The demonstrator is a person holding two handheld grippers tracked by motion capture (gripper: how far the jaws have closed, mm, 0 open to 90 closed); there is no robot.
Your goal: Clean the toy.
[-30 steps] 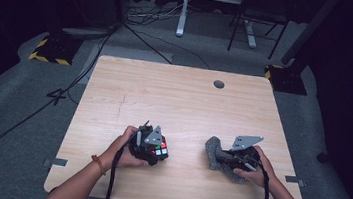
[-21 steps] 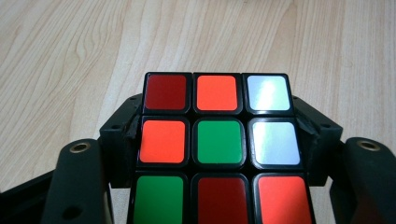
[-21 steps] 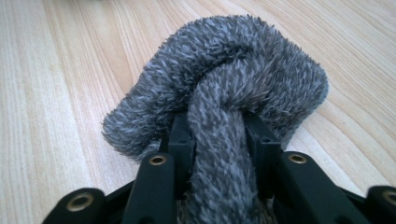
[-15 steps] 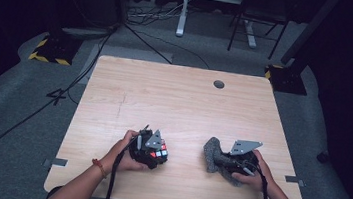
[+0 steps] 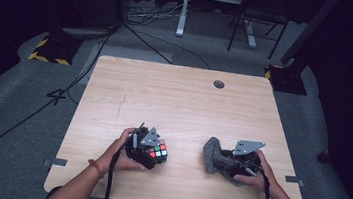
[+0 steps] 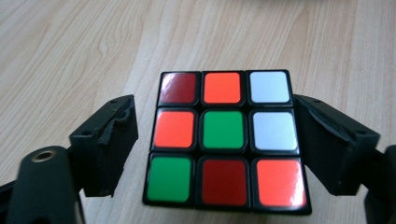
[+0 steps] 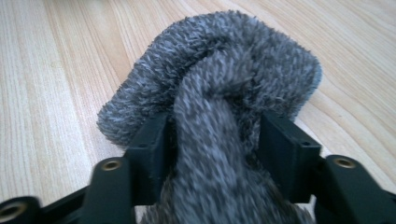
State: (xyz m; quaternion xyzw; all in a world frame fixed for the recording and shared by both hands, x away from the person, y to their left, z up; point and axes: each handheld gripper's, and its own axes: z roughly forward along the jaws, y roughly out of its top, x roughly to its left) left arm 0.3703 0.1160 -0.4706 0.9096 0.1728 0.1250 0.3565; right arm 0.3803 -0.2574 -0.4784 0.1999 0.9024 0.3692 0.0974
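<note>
Cube (image 6: 226, 140) sits on table (image 5: 174, 99) between my left gripper (image 6: 219, 154) jaws; left jaw stands off it, nothing clamped. Lifting now risks drop. Right gripper (image 7: 217, 140) squeezes grey fuzzy cloth (image 7: 210, 70); soft pile may slip.

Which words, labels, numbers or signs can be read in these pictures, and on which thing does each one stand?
None: no text can be read.
Puzzle cube: plain red, orange, green and white stickers, no print.
Grey fuzzy cloth: no tag showing.
Table: bare wood grain.
Left gripper and right gripper: no markings visible.
</note>
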